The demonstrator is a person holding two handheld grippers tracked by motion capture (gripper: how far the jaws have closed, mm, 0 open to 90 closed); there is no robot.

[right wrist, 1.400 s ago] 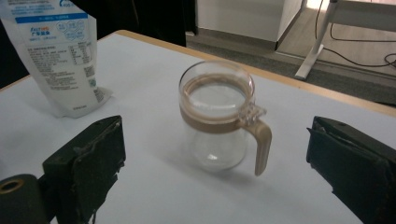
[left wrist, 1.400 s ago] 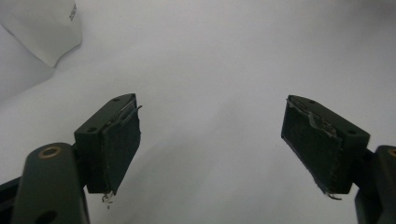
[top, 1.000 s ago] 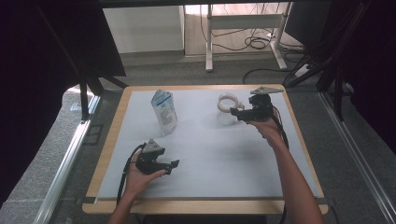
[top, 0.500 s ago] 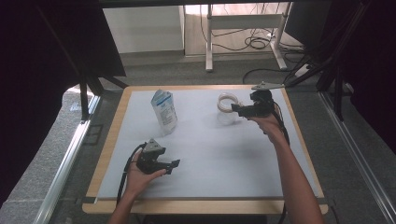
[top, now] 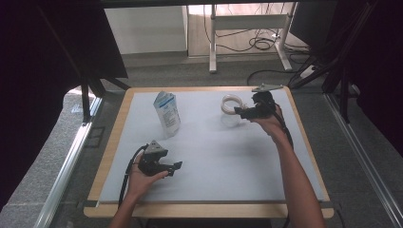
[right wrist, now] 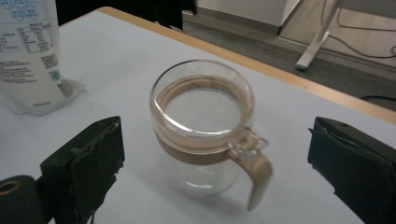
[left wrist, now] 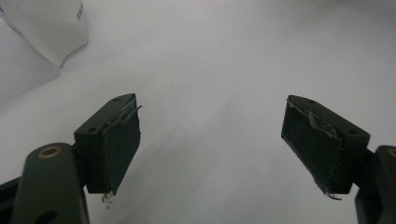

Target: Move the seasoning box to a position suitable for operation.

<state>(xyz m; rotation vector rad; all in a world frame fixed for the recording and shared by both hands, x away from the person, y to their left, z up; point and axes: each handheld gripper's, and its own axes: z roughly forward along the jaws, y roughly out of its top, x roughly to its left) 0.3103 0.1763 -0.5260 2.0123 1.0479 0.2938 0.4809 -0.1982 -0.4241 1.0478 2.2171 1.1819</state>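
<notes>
A clear glass mug (right wrist: 201, 126) with a tan band and tan handle stands upright at the table's back right (top: 231, 107). My right gripper (top: 241, 114) hovers just right of it, open, its jaws (right wrist: 215, 172) spread wide with the mug ahead between them, untouched. A white and blue pouch (top: 167, 113) stands upright at the back left, also in the right gripper view (right wrist: 29, 51). My left gripper (top: 175, 167) is held low over the front left of the mat, open, with nothing between its jaws (left wrist: 212, 149); a corner of the pouch (left wrist: 46, 28) shows far off.
A pale grey mat (top: 214, 156) covers the wooden table (top: 209, 210). A cable (top: 126, 175) trails from the left gripper along the forearm. Beyond the table's far edge are a desk frame (top: 247, 33) and floor cables (top: 263, 43).
My right gripper has crept left and closer to the mug. The left gripper, pouch and mug stay in place.
</notes>
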